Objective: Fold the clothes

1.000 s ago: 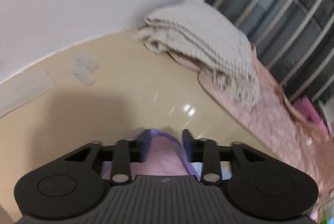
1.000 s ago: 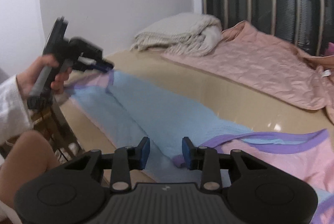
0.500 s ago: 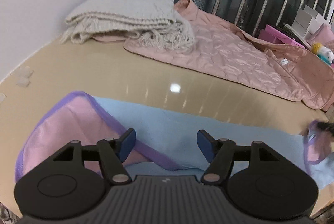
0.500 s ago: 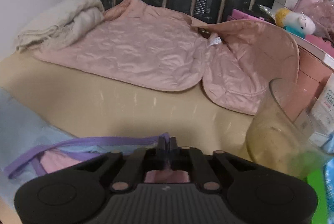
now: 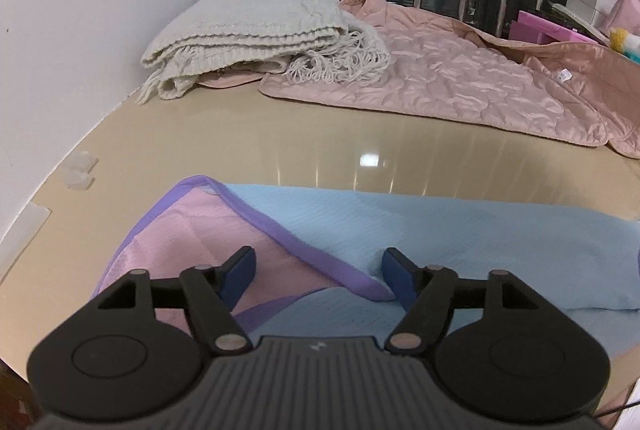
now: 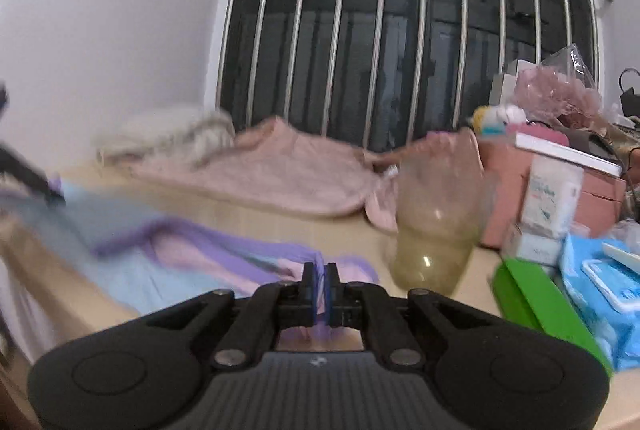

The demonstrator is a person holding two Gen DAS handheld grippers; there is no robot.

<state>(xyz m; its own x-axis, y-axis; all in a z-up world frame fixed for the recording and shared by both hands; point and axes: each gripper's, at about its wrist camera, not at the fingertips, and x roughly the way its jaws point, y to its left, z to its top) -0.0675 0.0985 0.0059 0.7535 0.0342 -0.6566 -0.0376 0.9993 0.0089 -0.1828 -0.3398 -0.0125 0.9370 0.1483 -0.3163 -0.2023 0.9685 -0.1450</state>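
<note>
We are folding a thin blue and pink cloth (image 5: 460,230) with purple edging, and it is lying flat on the shiny tan bench (image 5: 320,133) right in front of us. Our left tongs (image 5: 318,274) are opening up, and nothing is pinched in them; the cloth is only lying under them, with one pink corner (image 5: 188,226) turned over onto the blue part. Our right tongs (image 6: 319,280) are squeezed together on the purple edge (image 6: 240,250) at the other end of the cloth, and that view is blurry, so we think this hand is moving fast. So we are guessing the left end is already laid down and the right end is being carried for its fold. The cloth is not a neat small bundle yet, so more folds and some smoothing are waiting for us. At the back of the bench a cream knitted blanket (image 5: 256,29) is sitting already folded, partly on top of a pink quilted jacket (image 5: 460,81) that is spread out flat and looks not folded yet. We are watching out on the right side, because a see-through jar (image 6: 436,230) and a pile of boxes (image 6: 552,201) are standing close to where the right end is going.
</note>
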